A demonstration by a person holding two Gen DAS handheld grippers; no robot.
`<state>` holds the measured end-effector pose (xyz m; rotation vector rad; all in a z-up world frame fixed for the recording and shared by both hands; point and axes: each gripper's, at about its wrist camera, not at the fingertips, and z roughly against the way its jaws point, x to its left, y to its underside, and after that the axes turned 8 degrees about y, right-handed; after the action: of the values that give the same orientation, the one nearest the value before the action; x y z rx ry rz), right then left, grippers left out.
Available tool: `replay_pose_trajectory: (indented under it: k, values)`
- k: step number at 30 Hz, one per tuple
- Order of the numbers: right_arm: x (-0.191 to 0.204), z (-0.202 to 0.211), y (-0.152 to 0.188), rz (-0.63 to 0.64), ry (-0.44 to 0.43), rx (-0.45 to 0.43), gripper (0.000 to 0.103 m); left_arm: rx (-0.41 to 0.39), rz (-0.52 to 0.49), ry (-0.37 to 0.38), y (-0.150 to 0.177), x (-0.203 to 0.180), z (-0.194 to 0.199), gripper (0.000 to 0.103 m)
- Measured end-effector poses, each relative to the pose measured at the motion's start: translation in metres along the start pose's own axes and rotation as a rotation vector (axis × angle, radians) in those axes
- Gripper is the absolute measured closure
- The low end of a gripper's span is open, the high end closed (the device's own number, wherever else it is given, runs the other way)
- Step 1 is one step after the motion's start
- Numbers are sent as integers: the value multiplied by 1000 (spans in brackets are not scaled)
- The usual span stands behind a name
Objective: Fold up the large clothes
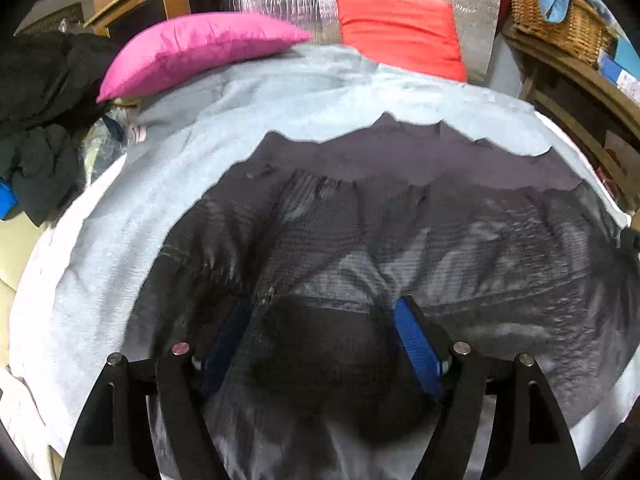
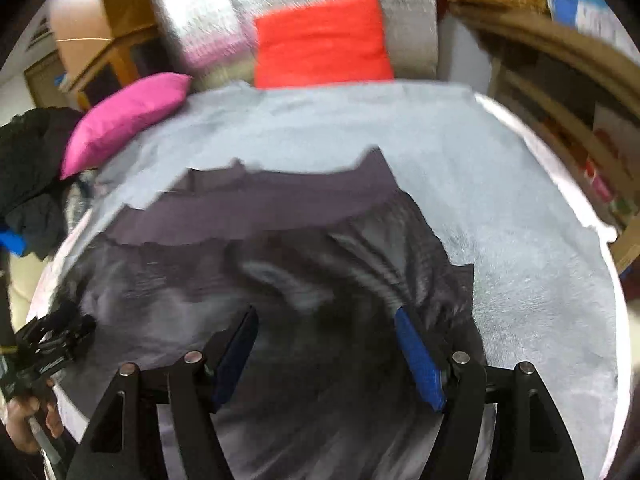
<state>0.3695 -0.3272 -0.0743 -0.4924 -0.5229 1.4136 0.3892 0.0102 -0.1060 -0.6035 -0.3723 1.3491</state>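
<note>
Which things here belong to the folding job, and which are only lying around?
Belongs to the job:
- dark garment
- left gripper, open over it
- right gripper, open over it
- pale blanket, the work surface

Only lying around:
- pink pillow
- red pillow
- wicker basket
- pile of dark clothes

Both wrist views – close, angled down, shared bed (image 1: 280,92)

Dark garment (image 1: 360,220) cut off at bottom edge; right view motion-blurred; shelf contents (image 2: 600,176) unreadable.
</note>
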Motion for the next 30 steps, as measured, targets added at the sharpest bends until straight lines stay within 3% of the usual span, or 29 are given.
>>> replay_pose_trajectory:
  k: [5, 10, 16, 22, 26, 30]
  values:
    - [43, 22, 24, 101, 12, -31, 29, -43, 0, 34, 4, -22, 22, 26]
    - [75, 1, 37, 187, 41, -1, 28, -42, -5, 63, 17, -44, 11, 26]
    - [76, -29, 30, 179, 98, 52, 21, 7, -49, -24, 16, -50, -24, 22]
    - [72, -57, 24, 176, 133, 89, 10, 30, -62, -31, 11, -46, -36, 17]
    - [70, -49, 20, 145, 128, 90, 10, 36, -37, -3, 8, -39, -20, 18]
    - [59, -7, 29, 76, 64, 8, 10, -33, -17, 22, 18, -35, 19, 18]
